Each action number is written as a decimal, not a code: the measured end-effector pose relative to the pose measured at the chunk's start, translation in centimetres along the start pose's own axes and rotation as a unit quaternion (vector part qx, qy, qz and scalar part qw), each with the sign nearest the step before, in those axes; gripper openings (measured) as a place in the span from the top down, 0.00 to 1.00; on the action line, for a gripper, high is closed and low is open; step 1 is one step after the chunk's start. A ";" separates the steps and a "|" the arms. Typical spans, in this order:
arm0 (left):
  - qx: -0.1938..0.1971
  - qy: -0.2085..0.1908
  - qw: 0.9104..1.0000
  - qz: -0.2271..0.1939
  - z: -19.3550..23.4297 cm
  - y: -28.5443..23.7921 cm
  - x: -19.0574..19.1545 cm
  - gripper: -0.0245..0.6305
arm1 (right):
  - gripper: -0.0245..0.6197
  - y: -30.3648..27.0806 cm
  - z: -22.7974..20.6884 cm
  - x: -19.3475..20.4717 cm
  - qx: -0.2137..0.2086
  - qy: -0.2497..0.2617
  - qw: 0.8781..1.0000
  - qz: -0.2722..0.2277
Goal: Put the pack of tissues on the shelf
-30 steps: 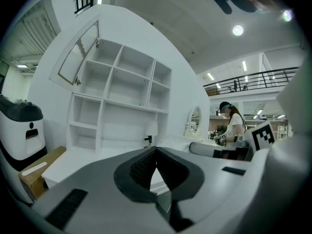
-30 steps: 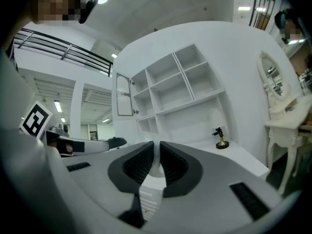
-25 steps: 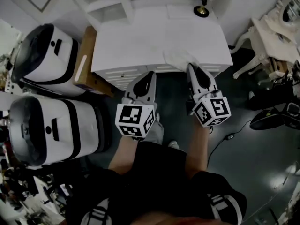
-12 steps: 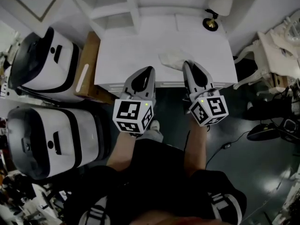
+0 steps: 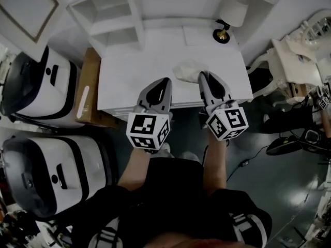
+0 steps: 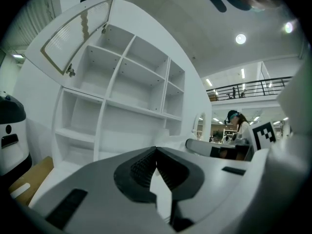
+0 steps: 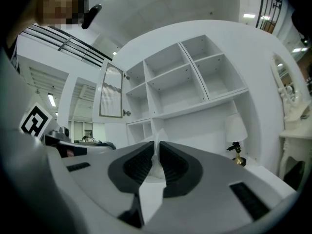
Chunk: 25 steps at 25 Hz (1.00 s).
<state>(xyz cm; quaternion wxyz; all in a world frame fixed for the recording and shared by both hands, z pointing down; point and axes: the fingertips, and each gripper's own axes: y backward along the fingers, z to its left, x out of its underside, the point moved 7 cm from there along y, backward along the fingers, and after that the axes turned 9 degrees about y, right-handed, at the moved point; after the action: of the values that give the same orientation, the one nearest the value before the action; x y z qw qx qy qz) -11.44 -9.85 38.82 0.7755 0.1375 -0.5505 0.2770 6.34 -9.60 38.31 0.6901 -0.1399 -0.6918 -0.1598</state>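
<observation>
At the far left two white machines (image 5: 44,81) are seen on the floor, with a box (image 5: 87,87) set between them and the desk (image 5: 139,71). Neither has any part in the task.

The shelf (image 5: 108,24) is seen at the back left of the desk. All of its compartments that show are bare, so nothing has been placed there yet.

The left gripper (image 5: 164,81) is held level over the front edge of the desk. Its jaws are brought together tip to tip, and nothing is caught between them. It is judged to have no share in the carrying at this point.

The pack (image 5: 186,68) is seen as a pale crumpled shape over the middle of the desk, just left of the right gripper's tip and well apart from the shelf. Whether it is lifted clear of the desk or touching it cannot be told.

The right gripper (image 5: 202,74) is almost fully closed, and a thin white edge of the pack is pinched between its pads. It is pointed level towards the back of the desk.

At the back right a lamp (image 5: 223,32) is stood clear of the path.

The pick-up is therefore judged done. What is left is the carry back and to the left, the setting of the pack in a compartment, and the release.
</observation>
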 end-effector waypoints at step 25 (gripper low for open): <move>-0.023 -0.002 0.999 -0.024 -3.4 -9.1 -1.0 0.95 | 0.89 -3.3 -9.1 -2.3 -0.031 0.045 0.998 -0.013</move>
<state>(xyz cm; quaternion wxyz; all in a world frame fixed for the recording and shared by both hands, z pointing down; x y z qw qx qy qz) -3.75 -15.68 37.53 0.7837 0.1334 -0.5549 0.2451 13.25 -16.31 35.88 0.7136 -0.1450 -0.6566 -0.1964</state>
